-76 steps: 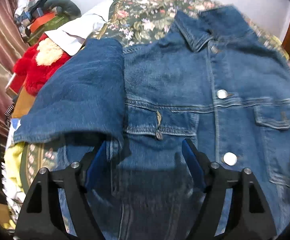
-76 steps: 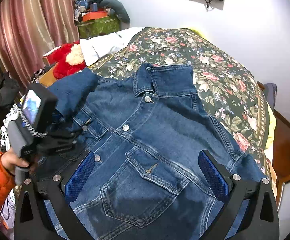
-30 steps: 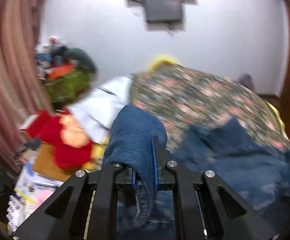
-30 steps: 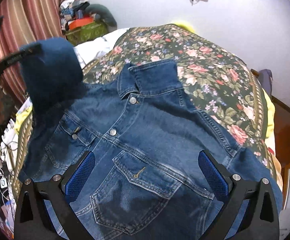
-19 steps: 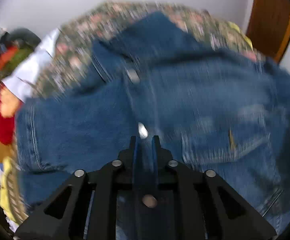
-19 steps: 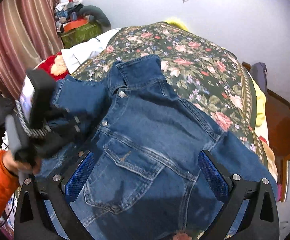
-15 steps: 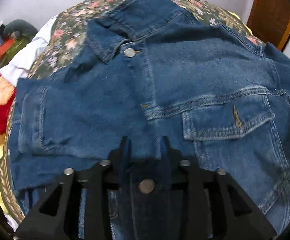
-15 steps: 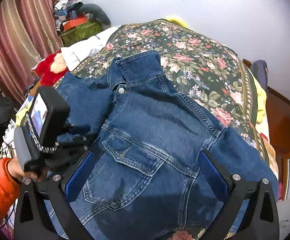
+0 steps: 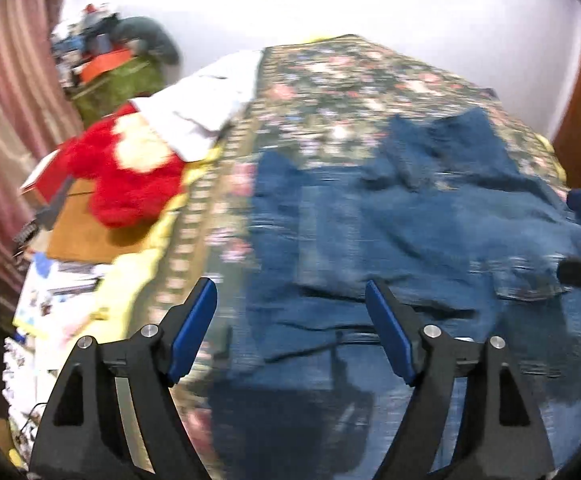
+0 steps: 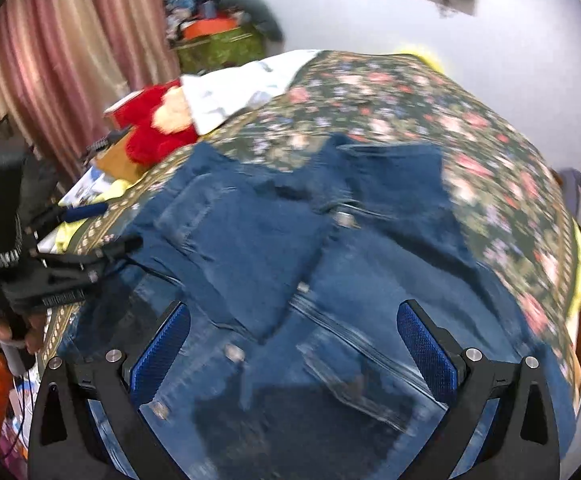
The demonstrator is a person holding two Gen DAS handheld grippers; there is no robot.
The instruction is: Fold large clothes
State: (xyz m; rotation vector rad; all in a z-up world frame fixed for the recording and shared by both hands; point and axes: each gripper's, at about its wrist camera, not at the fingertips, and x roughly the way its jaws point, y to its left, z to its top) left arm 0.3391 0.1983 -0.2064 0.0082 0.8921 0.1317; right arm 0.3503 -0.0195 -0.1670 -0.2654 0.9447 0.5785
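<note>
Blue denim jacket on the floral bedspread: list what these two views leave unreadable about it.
- Blue denim jacket hem: both views, cut off behind the gripper frames at the bottom edge.
- Its far sleeve: left wrist view, cropped by the picture's right edge.
- Buttons, stitching, folded sleeve edge: both views, motion blur.

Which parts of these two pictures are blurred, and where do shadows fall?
Left wrist view: motion blur smears the jacket and bedspread; the gripper stays sharp and shadows the denim below it. Right wrist view: also blurred, jacket buttons streaked; dark shadow under the gripper.
</note>
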